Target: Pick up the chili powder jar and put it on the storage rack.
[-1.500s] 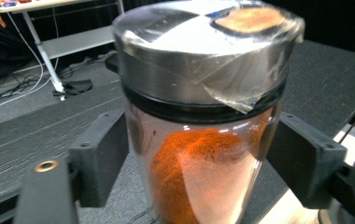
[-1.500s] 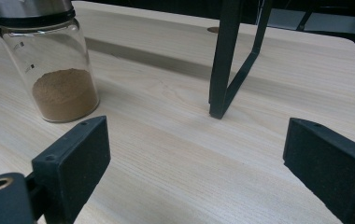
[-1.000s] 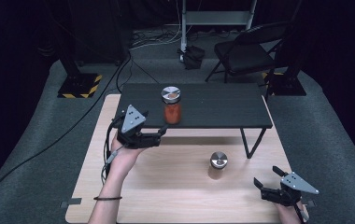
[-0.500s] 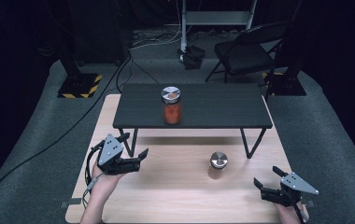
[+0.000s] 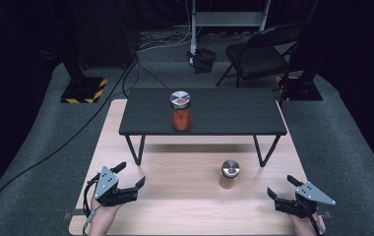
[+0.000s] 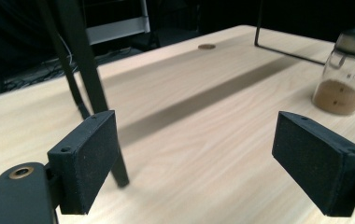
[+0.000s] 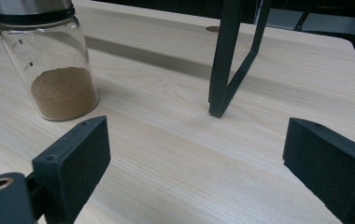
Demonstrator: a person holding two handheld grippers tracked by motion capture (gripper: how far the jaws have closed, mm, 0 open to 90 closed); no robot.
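Observation:
A glass jar of red powder (image 5: 181, 112) with a metal lid stands on the small black table (image 5: 234, 118). A second jar with brown powder (image 5: 230, 173) stands on the wooden tabletop (image 5: 185, 201), right of centre. My left gripper (image 5: 132, 174) hovers low near the front left. Its jaws have just been opening, and nothing is between them. In the left gripper view, the open left gripper (image 6: 194, 163) faces a black table leg (image 6: 89, 79) and the brown jar (image 6: 346, 74). My right gripper (image 5: 280, 186) rests open at the front right. The brown jar (image 7: 54, 65) lies beyond its left pad.
The black table's thin legs (image 7: 222, 60) stand on the wooden top between the grippers and the far side. A folding chair (image 5: 261, 54), floor cables (image 5: 77, 137) and a striped stand base (image 5: 84, 91) lie beyond the table.
My left hand has come down from beside the black table to the front left of the wooden top, its jaws a little wider. The right gripper and both jars have stayed put.

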